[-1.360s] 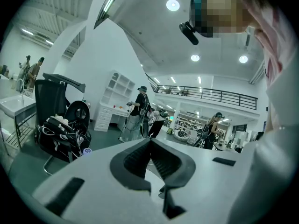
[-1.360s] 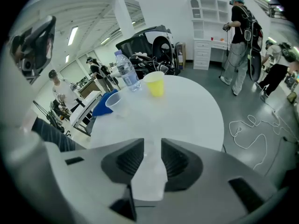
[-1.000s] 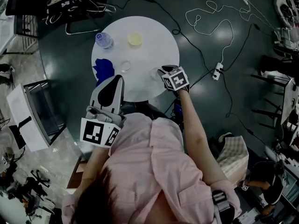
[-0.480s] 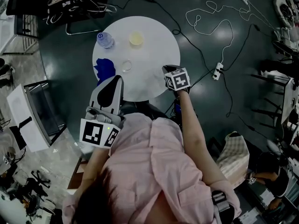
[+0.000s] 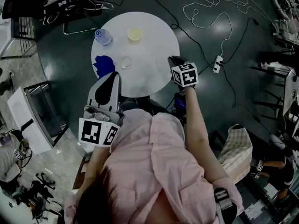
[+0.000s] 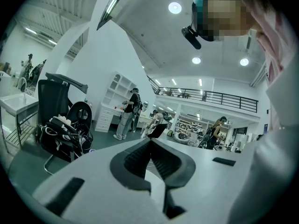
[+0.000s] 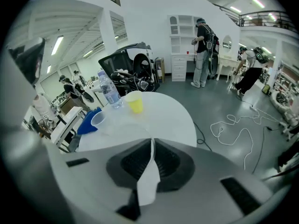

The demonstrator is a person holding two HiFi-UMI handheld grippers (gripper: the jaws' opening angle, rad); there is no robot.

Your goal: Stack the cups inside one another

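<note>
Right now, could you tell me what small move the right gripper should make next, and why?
Probably open the right gripper first: its jaws are together on nothing, and the clear cup ahead of it on the table stands unstacked, apart from the yellow cup.

The left gripper (image 6: 150, 143) faces the room, jaws closed together (nothing between them); beyond stand a black chair (image 6: 60, 107), white shelves (image 6: 113, 99) and a standing person (image 6: 127, 115)
</note>
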